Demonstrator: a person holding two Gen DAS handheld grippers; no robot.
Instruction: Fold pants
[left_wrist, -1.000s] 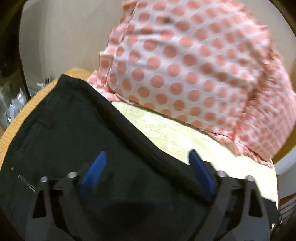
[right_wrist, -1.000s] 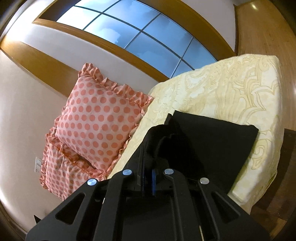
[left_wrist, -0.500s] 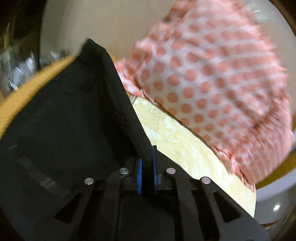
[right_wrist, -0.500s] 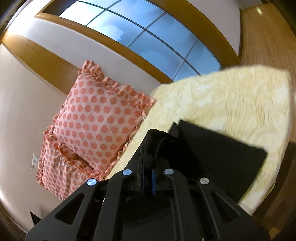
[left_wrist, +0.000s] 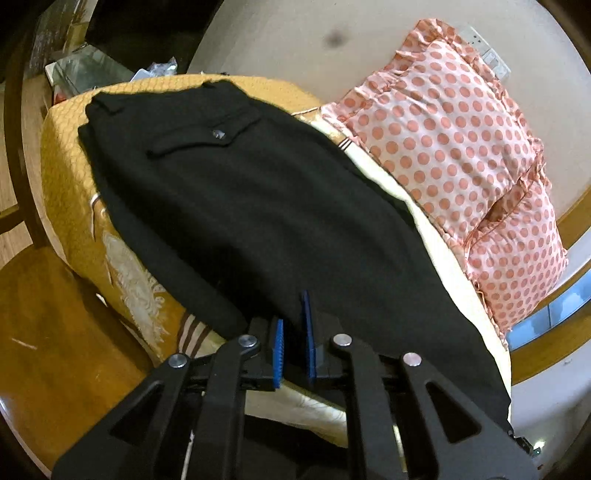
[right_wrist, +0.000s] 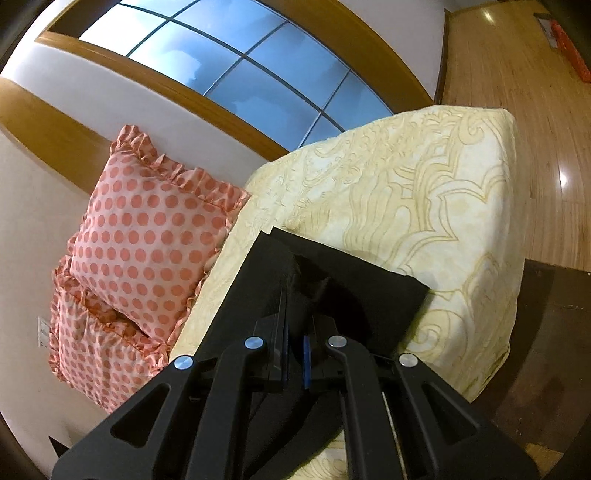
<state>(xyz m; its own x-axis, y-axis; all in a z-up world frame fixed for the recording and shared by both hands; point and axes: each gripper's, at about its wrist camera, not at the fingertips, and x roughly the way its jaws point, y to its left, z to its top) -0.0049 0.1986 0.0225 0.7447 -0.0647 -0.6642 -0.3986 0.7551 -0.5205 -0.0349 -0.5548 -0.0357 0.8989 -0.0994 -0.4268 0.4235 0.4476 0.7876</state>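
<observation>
Black pants (left_wrist: 258, 206) lie stretched along a yellow patterned bed (left_wrist: 74, 177), the waistband and a buttoned back pocket (left_wrist: 207, 136) at the far end. My left gripper (left_wrist: 293, 332) is shut on the pants' near edge, blue pads pinching the cloth. In the right wrist view the leg end of the pants (right_wrist: 351, 291) lies flat on the cream bedspread (right_wrist: 424, 192). My right gripper (right_wrist: 295, 321) is shut on a bunched fold of the black cloth.
Two pink polka-dot pillows (left_wrist: 461, 147) lean on the wall along the bed's far side, and show in the right wrist view (right_wrist: 147, 240). A window (right_wrist: 240, 74) is behind. Wooden floor (right_wrist: 517, 74) surrounds the bed; clutter (left_wrist: 85, 66) sits beyond its far end.
My left gripper went from open to shut on the pants' edge, then pulled back so the whole garment shows. My right gripper stayed shut on the cloth and shifted slightly.
</observation>
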